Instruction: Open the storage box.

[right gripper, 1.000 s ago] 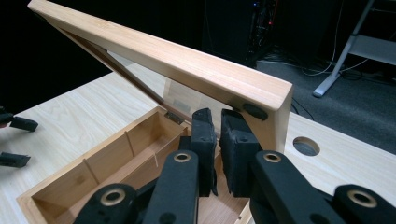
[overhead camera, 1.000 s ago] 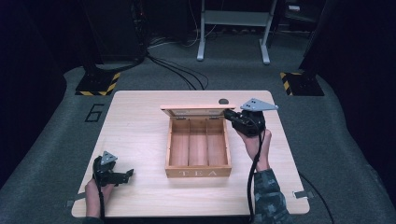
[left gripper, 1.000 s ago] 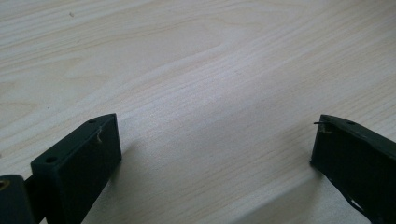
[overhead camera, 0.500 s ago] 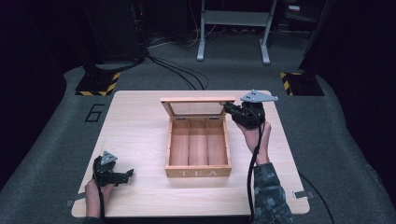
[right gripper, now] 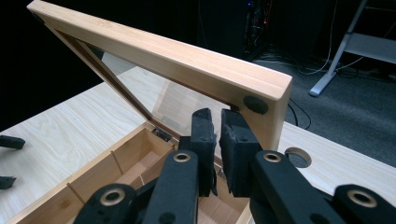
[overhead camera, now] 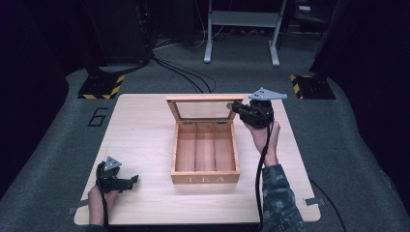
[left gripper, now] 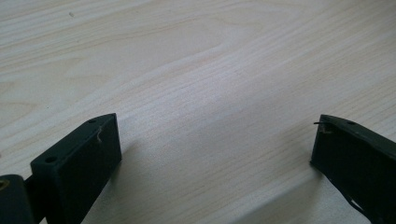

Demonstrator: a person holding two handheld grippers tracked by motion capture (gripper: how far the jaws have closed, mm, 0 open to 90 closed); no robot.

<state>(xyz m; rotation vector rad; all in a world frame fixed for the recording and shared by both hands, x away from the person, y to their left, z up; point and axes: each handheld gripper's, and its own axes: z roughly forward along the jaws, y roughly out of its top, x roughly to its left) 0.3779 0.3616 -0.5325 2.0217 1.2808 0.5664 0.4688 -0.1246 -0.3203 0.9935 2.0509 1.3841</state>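
A wooden tea box [overhead camera: 205,159] marked TEA stands mid-table with three bare compartments showing. Its glass-paned lid [overhead camera: 200,110] is raised, nearly upright, on the far side. My right gripper [overhead camera: 235,107] is shut with nothing between its jaws, and its tips sit against the lid's right corner. In the right gripper view the fingertips [right gripper: 218,123] lie just under the lid's wooden frame [right gripper: 163,51], above the box interior [right gripper: 93,172]. My left gripper [overhead camera: 131,180] rests on the table's front left, open, with bare tabletop between its jaws [left gripper: 215,135].
The pale wooden table [overhead camera: 145,140] has a round hole [right gripper: 297,157] near its far edge behind the box. On the dark floor beyond are two hazard-striped bases [overhead camera: 101,87] [overhead camera: 309,84], cables and a metal stand [overhead camera: 241,29].
The lid has swung up from a low tilt to nearly upright. My right gripper moved toward the table's far side with it. The left gripper stayed put.
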